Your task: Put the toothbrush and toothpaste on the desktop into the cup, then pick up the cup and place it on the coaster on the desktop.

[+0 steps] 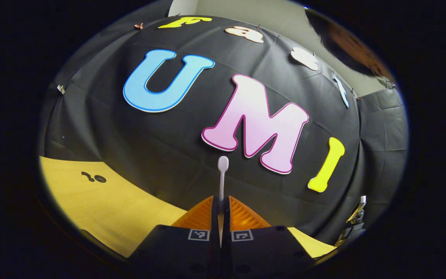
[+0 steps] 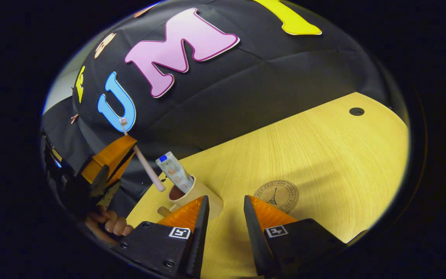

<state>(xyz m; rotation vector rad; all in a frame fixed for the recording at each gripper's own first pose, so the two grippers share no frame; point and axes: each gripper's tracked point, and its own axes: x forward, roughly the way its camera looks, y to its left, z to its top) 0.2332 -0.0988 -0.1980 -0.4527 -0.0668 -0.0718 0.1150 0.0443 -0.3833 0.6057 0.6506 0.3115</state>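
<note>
Left gripper [image 1: 220, 207] clamps the toothbrush [image 1: 222, 176]; my right gripper [image 2: 225, 205] hangs open, holding nothing.
From the right gripper view, its handle end slants down toward the cup [image 2: 198, 193] just beside it, toothpaste [image 2: 174, 172] already inside; coaster [image 2: 276, 195] nearer the right gripper.

Your left gripper [image 1: 220, 211] has its orange fingers [image 1: 199, 215] pressed together on the toothbrush [image 1: 222, 176], which stands up between them. In the right gripper view that same gripper [image 2: 108, 162] hangs tilted above the desktop, with your hand [image 2: 108, 224] wrapped around its body. Your right gripper [image 2: 225, 211] hovers low, its fingers [image 2: 263, 213] spread apart with nothing between them.
</note>
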